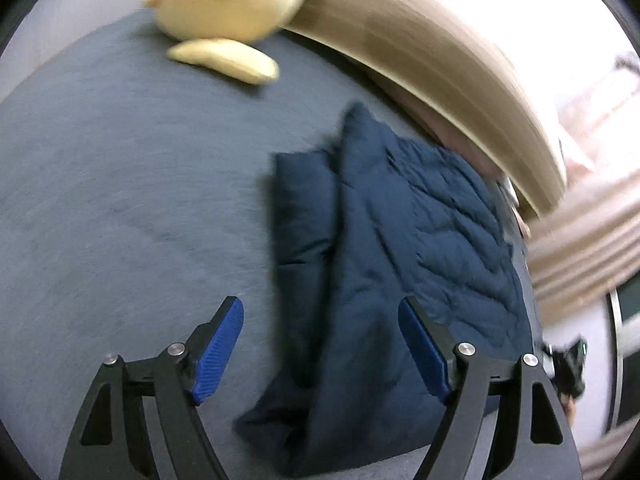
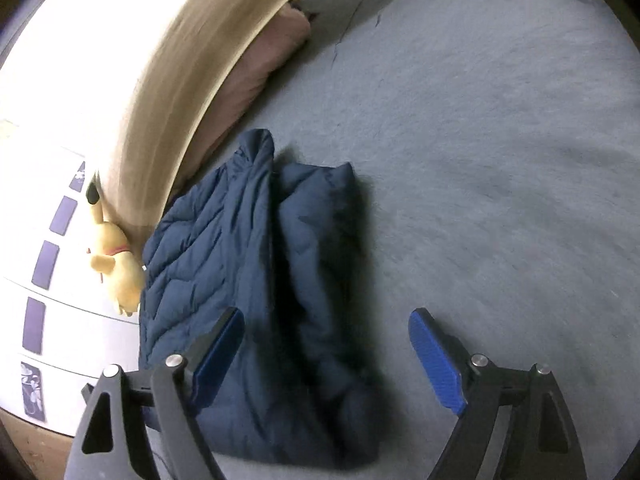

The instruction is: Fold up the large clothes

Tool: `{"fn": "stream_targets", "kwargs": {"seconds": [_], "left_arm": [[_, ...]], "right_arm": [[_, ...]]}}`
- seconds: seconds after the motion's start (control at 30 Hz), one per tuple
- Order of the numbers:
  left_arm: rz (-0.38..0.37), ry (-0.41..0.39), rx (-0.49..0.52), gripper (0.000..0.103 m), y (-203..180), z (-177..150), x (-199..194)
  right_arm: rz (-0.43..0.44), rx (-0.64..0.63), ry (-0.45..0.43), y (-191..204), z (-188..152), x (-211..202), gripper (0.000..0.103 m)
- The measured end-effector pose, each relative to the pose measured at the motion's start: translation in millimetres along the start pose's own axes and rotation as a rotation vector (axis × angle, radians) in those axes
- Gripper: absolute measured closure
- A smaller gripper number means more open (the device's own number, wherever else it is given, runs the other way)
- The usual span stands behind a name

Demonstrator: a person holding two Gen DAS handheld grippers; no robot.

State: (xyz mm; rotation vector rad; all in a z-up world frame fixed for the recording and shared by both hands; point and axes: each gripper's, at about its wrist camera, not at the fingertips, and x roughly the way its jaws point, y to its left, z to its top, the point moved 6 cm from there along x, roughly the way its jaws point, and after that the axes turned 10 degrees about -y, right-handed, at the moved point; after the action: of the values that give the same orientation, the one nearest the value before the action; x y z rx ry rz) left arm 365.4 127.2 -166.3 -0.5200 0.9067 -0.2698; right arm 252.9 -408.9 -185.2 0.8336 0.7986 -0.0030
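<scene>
A navy quilted puffer jacket (image 1: 400, 264) lies folded into a long narrow bundle on the grey-blue bed sheet (image 1: 120, 200). My left gripper (image 1: 322, 312) is open and empty, held above the near end of the jacket, with its blue pads (image 1: 220, 348) wide apart. In the right wrist view the same jacket (image 2: 256, 288) lies at the left of the sheet (image 2: 480, 140). My right gripper (image 2: 326, 324) is open and empty above the jacket's near end; its left finger is over the jacket, its right finger over the sheet.
A yellow plush toy (image 1: 224, 4) lies at the far edge of the bed; it also shows in the right wrist view (image 2: 116, 260) by the wall. A beige headboard (image 1: 440, 80) runs beside the jacket, with a pink pillow (image 2: 276, 52) against it. A white cabinet (image 2: 48, 280) stands beyond.
</scene>
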Motion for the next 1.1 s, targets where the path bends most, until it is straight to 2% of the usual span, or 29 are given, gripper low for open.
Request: {"fn": "stream_targets", "kwargs": {"seconds": [0.07,0.17,0.23,0.3,0.33,0.4,0.43,0.47,0.53,0.6,0.67,0.8,0.9,1.0,1.1], "left_arm": [[-0.026,0.015,0.015,0.023,-7,3,11],[-0.023,0.034,-0.002,0.020,-6,5,27],[-0.021,0.080,-0.009,0.020,-4,3,42],[-0.030,0.080,0.014,0.019,-8,4,48],[-0.024,0.087,0.029,0.019,-8,3,50],[-0.003,0.111,0.064,0.033,-13,1,56],[-0.011,0.133,0.085,0.049,-19,-1,60],[0.003,0.134,0.102,0.059,-23,-1,60],[0.052,0.125,0.144,0.072,-34,0,59],[0.095,0.111,0.178,0.081,-46,5,53],[0.104,0.078,0.212,0.087,-64,15,40],[0.057,-0.028,0.256,0.089,-108,37,-19],[0.030,-0.099,0.305,0.089,-141,39,-67],[0.002,-0.151,0.338,0.089,-160,29,-110],[-0.034,-0.181,0.348,0.088,-153,-5,-146]], "right_arm": [[0.056,-0.003,0.043,9,0,14,0.016],[0.052,-0.038,0.083,17,0,34,0.016],[0.069,-0.048,0.110,22,0,47,0.016],[0.084,-0.070,0.125,29,-5,55,0.016],[0.073,-0.104,0.141,34,-8,60,0.024],[0.030,-0.185,0.176,41,-13,69,0.046],[0.031,-0.205,0.185,47,-14,71,0.059],[0.025,-0.220,0.189,54,-14,71,0.063],[-0.005,-0.274,0.182,69,-15,68,0.076],[-0.021,-0.321,0.167,85,-12,59,0.079],[0.006,-0.349,0.137,110,-3,38,0.081],[0.031,-0.472,0.084,168,8,-10,0.083],[0.068,-0.527,0.033,198,11,-54,0.084],[0.104,-0.563,-0.020,205,7,-107,0.084],[0.120,-0.551,-0.043,180,-17,-143,0.084]]}}
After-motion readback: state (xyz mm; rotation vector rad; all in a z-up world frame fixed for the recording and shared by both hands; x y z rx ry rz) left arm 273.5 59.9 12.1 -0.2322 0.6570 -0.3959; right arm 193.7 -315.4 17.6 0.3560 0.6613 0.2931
